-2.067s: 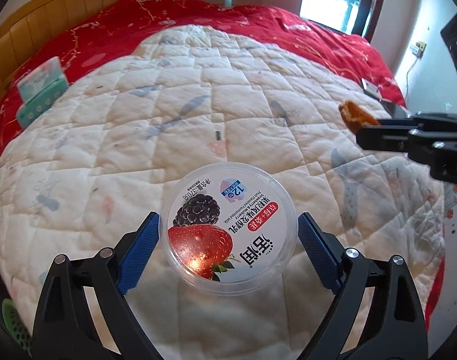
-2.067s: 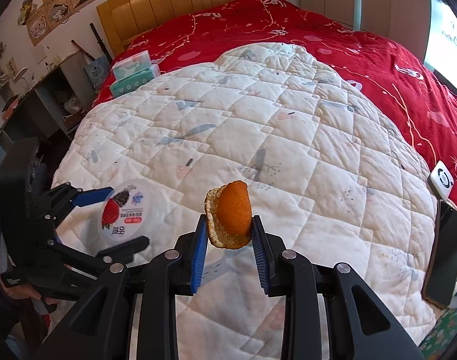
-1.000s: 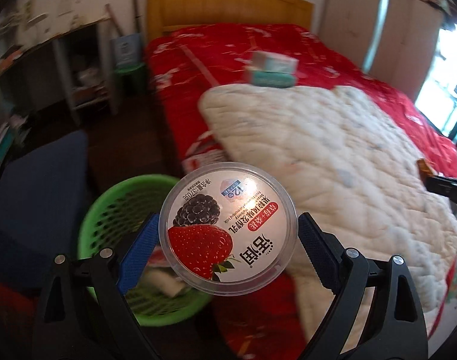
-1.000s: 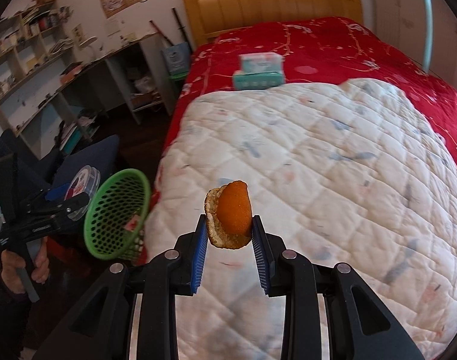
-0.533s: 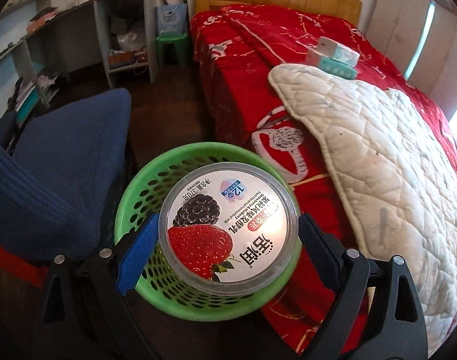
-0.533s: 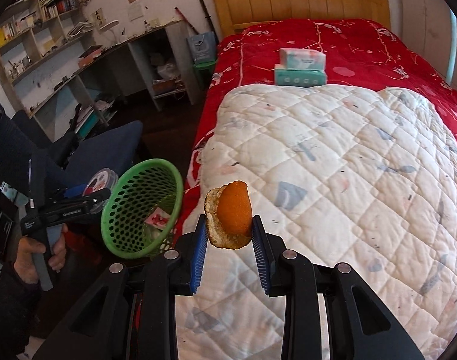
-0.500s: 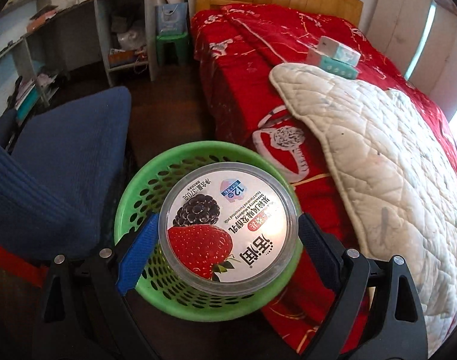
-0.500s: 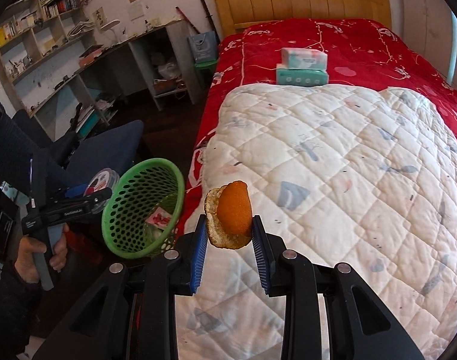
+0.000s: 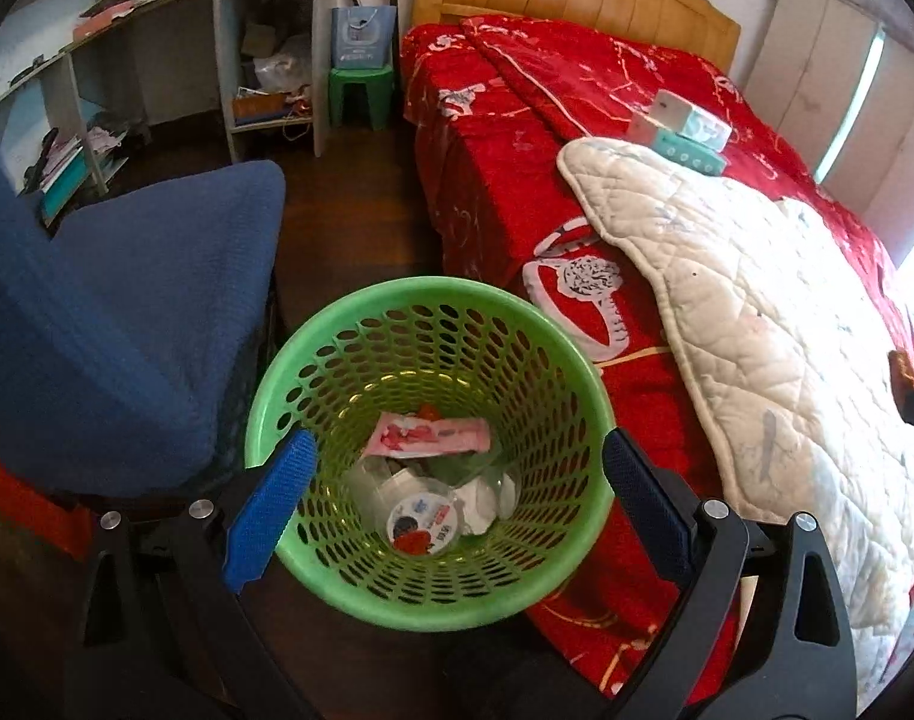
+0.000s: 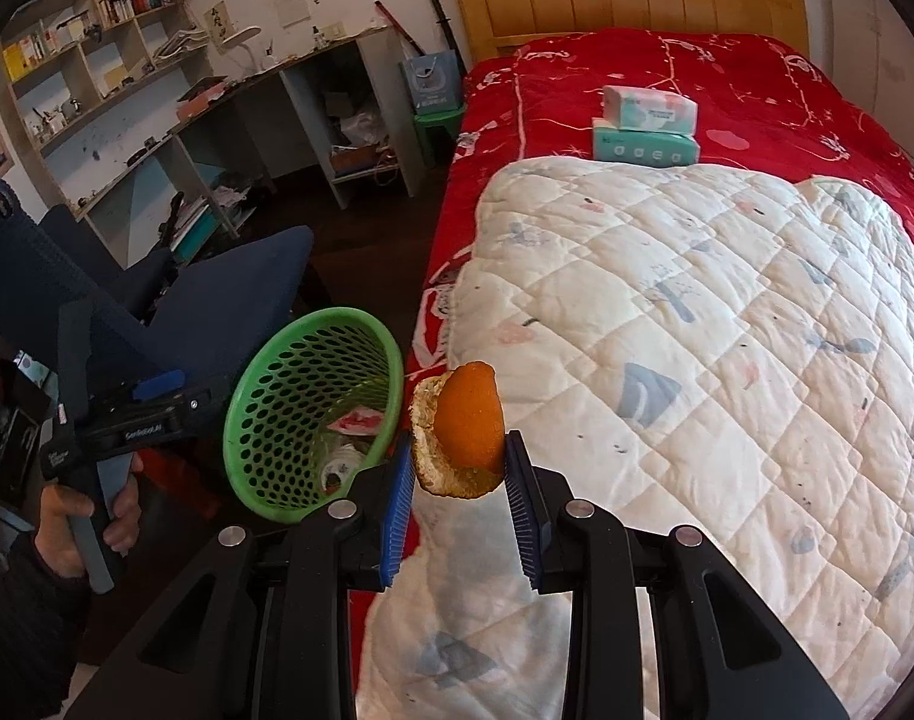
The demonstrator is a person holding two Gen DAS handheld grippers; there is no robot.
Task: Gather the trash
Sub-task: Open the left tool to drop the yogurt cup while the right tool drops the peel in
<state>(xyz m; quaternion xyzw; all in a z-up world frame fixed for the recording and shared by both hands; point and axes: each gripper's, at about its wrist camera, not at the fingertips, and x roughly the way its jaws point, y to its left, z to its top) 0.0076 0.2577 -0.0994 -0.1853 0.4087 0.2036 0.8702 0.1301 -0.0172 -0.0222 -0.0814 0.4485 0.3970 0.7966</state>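
The left hand-held gripper point(image 9: 454, 501) now gapes empty, its cup point(image 9: 420, 524) dropped into the bin point(image 9: 427, 594) straight below it, so next comes the peel point(image 10: 464, 429) clamped in the right hand-held gripper point(image 10: 460, 507), just right of the bin.

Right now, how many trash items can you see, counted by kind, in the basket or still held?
Yogurt cup in the green basket: 1
Pink wrapper in the basket: 1
White crumpled paper in the basket: 1
Orange peel held by the right gripper: 1
Total: 4
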